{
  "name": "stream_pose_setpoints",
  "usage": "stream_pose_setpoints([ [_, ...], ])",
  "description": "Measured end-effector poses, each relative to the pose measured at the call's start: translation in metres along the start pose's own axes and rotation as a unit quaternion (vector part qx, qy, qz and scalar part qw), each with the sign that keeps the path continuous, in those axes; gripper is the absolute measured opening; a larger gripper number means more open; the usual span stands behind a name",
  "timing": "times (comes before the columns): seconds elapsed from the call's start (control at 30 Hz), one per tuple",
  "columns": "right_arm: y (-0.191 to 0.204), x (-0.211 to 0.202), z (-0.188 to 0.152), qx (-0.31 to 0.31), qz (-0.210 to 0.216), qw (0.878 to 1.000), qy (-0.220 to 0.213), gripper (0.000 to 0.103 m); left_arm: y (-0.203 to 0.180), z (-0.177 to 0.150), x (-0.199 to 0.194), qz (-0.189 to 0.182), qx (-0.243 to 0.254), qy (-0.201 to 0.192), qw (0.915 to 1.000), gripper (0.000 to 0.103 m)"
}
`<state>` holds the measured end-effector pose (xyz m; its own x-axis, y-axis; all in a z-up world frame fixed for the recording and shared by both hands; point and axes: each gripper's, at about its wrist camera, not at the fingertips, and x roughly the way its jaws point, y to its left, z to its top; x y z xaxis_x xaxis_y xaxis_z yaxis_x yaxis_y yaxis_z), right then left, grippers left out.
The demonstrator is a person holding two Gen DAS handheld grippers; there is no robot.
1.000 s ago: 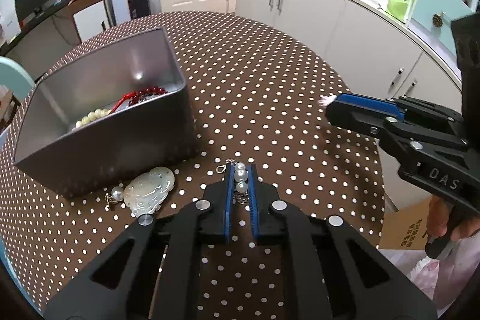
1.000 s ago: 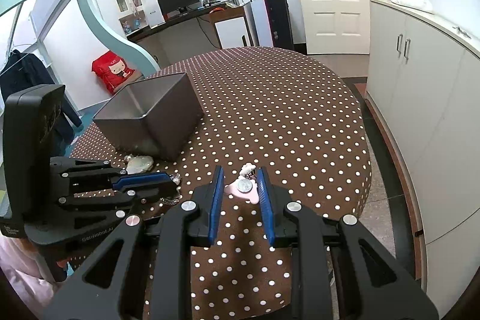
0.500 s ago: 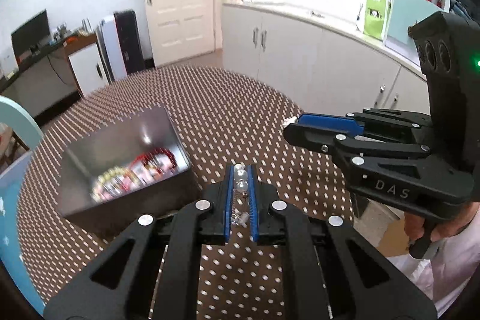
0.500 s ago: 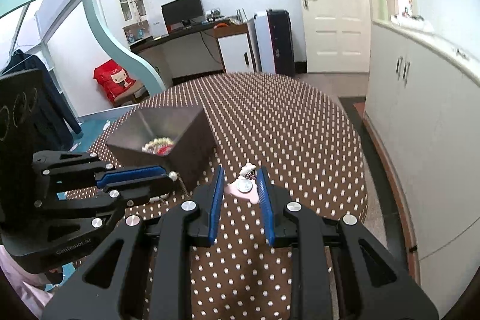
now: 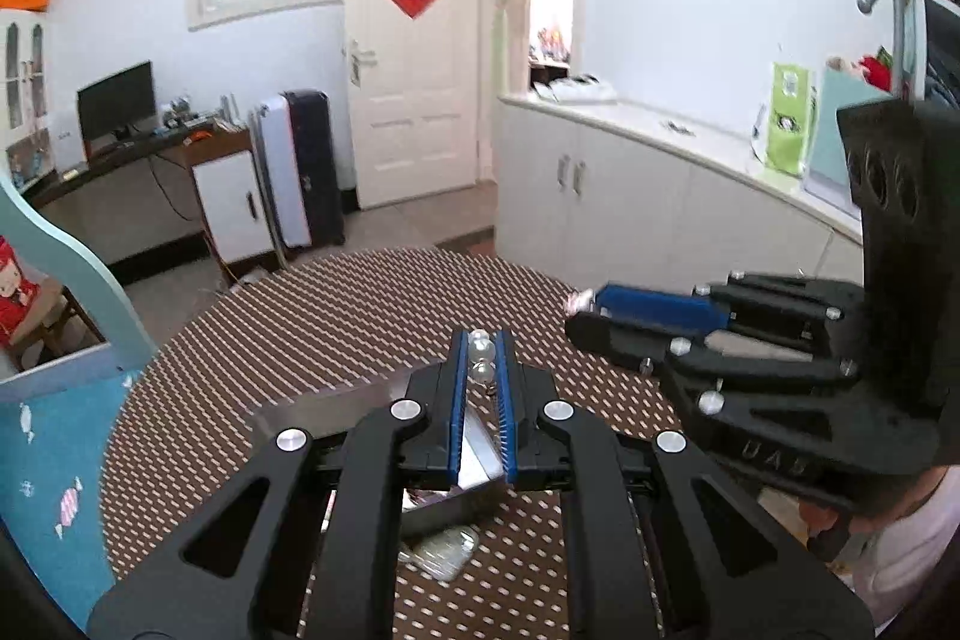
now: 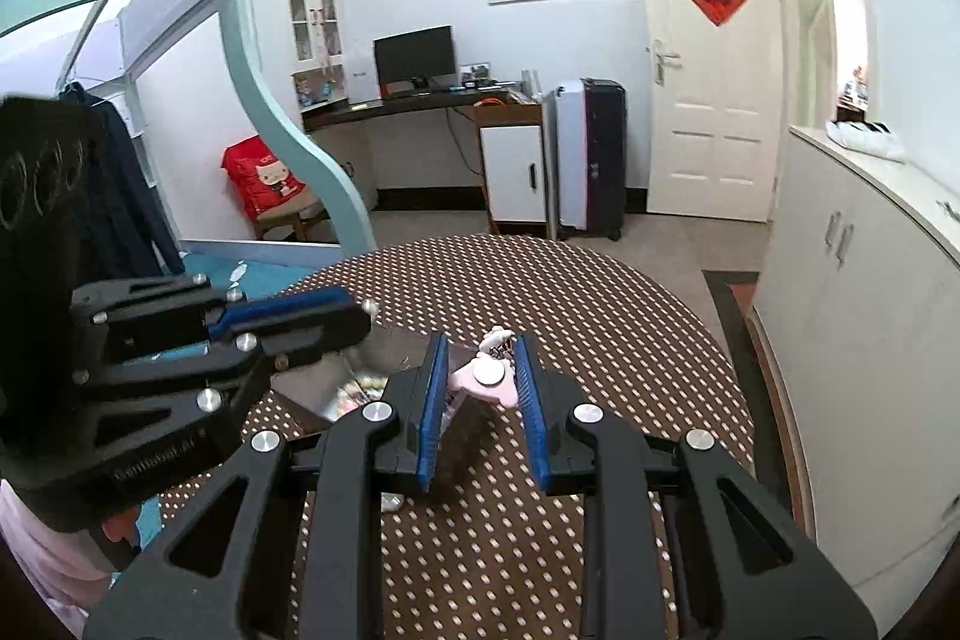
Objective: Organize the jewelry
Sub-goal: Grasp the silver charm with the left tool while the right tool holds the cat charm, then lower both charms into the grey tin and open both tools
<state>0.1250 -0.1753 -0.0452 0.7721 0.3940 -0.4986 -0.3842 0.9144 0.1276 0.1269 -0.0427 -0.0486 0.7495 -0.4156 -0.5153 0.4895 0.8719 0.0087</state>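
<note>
Below both my jaws spreads the surface (image 6: 630,316), round and covered in a brown cloth with white dots. On it, beneath and just behind my left jaws, stands the grey metal box (image 5: 336,409); in the right wrist view its open inside shows between my two tools, with pale beads (image 6: 366,385) lying in it. Beside the box's near wall, under my left jaws, a pale carved pendant (image 5: 444,550) lies flat on the cloth.

My left gripper (image 5: 482,358) is clenched on a pearl piece (image 5: 482,349): two round pearls sit one above the other between the blue pads, with a bit of metal hanging below them. My right gripper (image 6: 480,370) is grasping a pink hair clip (image 6: 486,379), its pads pressing the clip's two sides, a round pale disc on its face and a small white ornament at its far tip. Both pieces hang above the surface, the clip just right of the box.
</note>
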Motion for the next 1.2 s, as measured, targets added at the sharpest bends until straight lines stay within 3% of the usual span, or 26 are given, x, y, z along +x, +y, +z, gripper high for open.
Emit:
stream_pose_setpoints([
  [0.2,0.013,0.024,0.005,-0.013,0.024,1.0,0.011,0.022,0.024,0.01,-0.006,0.017,-0.019,-0.01,0.9996,0.009],
  [0.47,0.023,0.06,-0.005,-0.007,0.044,0.997,0.055,0.023,0.053,-0.009,0.021,0.024,-0.055,0.034,0.9976,0.01],
  [0.53,0.021,0.062,-0.004,-0.003,0.035,0.998,0.057,0.037,0.06,-0.016,0.026,0.024,-0.062,0.048,0.9967,0.01],
  [0.57,0.017,0.061,-0.004,0.0,0.025,0.998,0.055,0.05,0.063,-0.021,0.029,0.025,-0.067,0.054,0.996,0.01],
  [0.6,0.014,0.06,-0.003,0.003,0.016,0.998,0.056,0.057,0.066,-0.026,0.032,0.025,-0.074,0.061,0.995,0.01],
  [0.73,-0.011,0.061,-0.014,0.029,-0.02,0.997,0.075,0.06,0.075,-0.04,0.042,0.022,-0.093,0.08,0.9922,0.01],
  [0.93,-0.038,0.053,-0.033,0.075,-0.057,0.991,0.097,0.073,0.081,-0.055,0.044,0.024,-0.1,0.094,0.9902,0.01],
  [1.0,-0.043,0.05,-0.035,0.082,-0.073,0.989,0.096,0.077,0.082,-0.057,0.045,0.024,-0.104,0.1,0.9892,0.018],
  [1.07,-0.045,0.049,-0.034,0.082,-0.072,0.989,0.098,0.078,0.083,-0.058,0.043,0.027,-0.109,0.099,0.9887,0.052],
  [1.2,-0.034,0.055,-0.045,0.05,-0.05,0.991,0.117,0.075,0.084,-0.058,0.04,0.027,-0.114,0.094,0.9887,0.053],
])
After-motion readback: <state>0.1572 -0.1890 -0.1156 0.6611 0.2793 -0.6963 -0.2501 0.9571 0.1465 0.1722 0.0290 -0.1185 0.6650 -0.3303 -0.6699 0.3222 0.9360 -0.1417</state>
